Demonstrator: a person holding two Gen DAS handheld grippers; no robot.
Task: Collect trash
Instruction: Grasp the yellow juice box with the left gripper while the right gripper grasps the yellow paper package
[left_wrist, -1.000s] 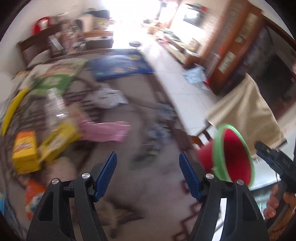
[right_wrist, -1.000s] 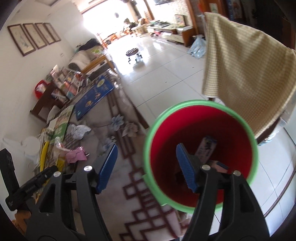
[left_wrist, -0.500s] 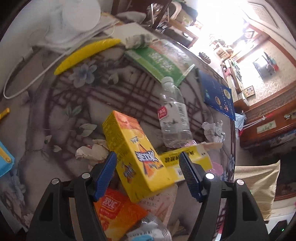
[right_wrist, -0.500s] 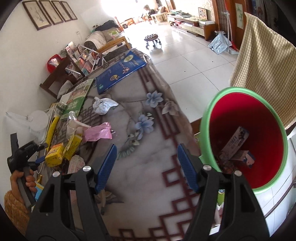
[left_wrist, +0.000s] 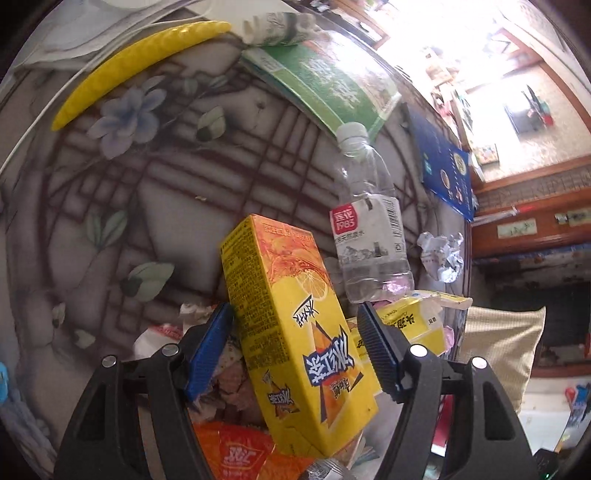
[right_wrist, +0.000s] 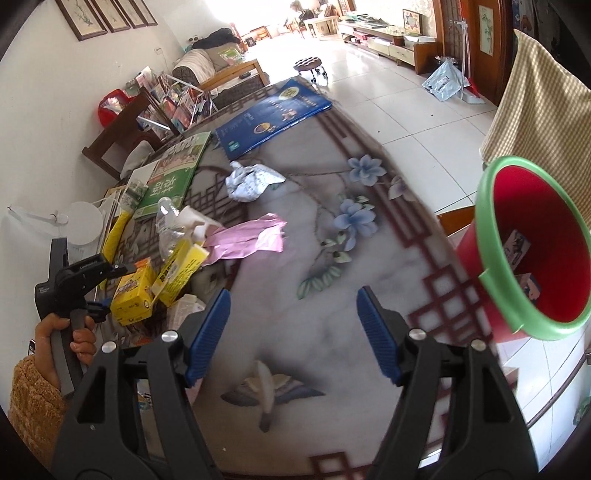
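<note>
My left gripper (left_wrist: 295, 347) is open, its blue pads on either side of a yellow-orange drink carton (left_wrist: 291, 332) that lies on a pile of trash; the left pad looks close to the carton's side. The right wrist view shows this gripper (right_wrist: 105, 291) at the carton (right_wrist: 133, 295). A clear water bottle (left_wrist: 369, 229), a second yellow carton (left_wrist: 413, 325), a pink wrapper (right_wrist: 251, 236) and crumpled paper (right_wrist: 247, 181) lie nearby. My right gripper (right_wrist: 293, 336) is open and empty above the table. The red bin with green rim (right_wrist: 532, 251) stands at the right, holding some trash.
A green book (left_wrist: 325, 81), a blue book (right_wrist: 269, 118) and a yellow curved object (left_wrist: 129, 66) lie on the flower-patterned tablecloth (right_wrist: 332, 295). An orange snack packet (left_wrist: 240, 450) lies under the carton. A checked cloth (right_wrist: 535, 110) hangs behind the bin.
My left gripper has swung from near the bin to the trash pile and closed in around the yellow-orange carton. My right gripper has drawn back from the bin, which now sits at the right.
</note>
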